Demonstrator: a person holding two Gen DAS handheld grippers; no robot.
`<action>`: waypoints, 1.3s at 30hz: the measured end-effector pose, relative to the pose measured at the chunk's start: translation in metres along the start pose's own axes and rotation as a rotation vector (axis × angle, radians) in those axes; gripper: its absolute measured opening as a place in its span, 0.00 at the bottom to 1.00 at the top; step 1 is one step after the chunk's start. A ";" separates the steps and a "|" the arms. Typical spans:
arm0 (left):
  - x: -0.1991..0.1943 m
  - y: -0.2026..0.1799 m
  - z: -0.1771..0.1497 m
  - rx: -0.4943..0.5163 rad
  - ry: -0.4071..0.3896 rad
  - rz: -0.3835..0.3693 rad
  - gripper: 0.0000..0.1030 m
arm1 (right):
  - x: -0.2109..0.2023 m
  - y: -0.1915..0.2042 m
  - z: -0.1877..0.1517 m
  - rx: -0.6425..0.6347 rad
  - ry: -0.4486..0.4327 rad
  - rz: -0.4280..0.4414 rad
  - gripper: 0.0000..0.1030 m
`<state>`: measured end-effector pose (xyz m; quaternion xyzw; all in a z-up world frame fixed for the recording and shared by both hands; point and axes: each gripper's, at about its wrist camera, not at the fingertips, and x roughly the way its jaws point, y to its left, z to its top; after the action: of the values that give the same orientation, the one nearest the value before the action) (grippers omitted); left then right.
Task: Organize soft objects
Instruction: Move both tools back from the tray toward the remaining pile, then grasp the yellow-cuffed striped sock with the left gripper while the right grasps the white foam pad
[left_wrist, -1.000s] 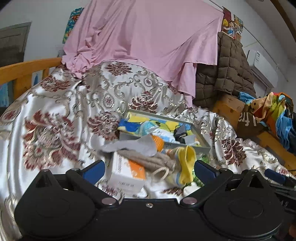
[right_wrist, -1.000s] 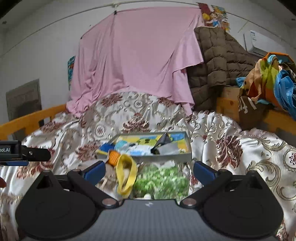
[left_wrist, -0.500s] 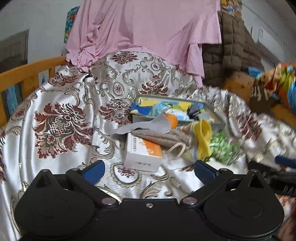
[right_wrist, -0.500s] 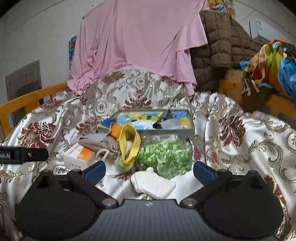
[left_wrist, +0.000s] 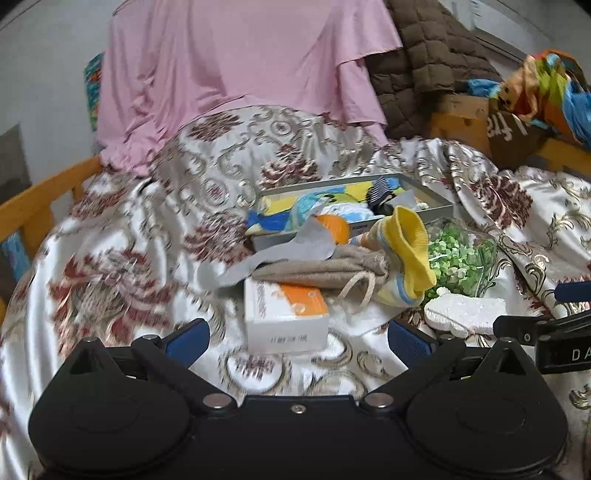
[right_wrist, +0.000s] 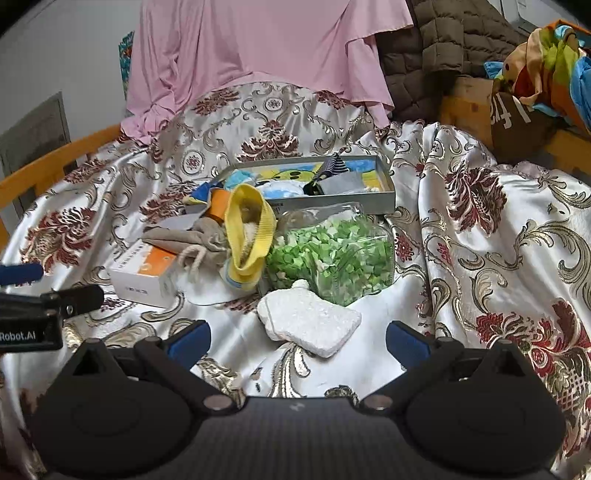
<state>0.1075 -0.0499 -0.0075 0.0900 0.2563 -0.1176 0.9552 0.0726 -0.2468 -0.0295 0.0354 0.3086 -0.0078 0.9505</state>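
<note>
Both jaws wide, empty. Tray (right_wrist: 384, 192) ahead partly filled; sock (right_wrist: 251, 236), pouch (right_wrist: 207, 240), sponge (right_wrist: 306, 321) just ahead, unsorted.

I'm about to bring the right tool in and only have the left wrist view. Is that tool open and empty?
Observer: Yes. The right tool is open with nothing between its fingers, and the white foam pad lies just ahead of it.
Operator: Does the pad touch the bag?
Observer: Its far end appears to rest against the bag of green bits.
Operator: Is the sock empty?
Observer: No. The yellow-cuffed sock gapes toward the right camera, with something beige inside.
</note>
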 end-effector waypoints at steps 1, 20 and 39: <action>0.004 0.000 0.003 0.010 -0.005 -0.019 0.99 | 0.003 0.000 0.001 -0.007 0.000 0.002 1.00; 0.082 -0.044 0.045 0.171 -0.022 -0.335 0.99 | 0.072 -0.004 0.017 -0.294 0.151 0.097 0.99; 0.105 -0.077 0.040 0.278 0.035 -0.312 0.60 | 0.099 -0.002 0.009 -0.356 0.206 0.075 0.85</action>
<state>0.1939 -0.1519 -0.0357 0.1819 0.2648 -0.2968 0.8993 0.1573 -0.2485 -0.0806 -0.1209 0.3991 0.0860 0.9048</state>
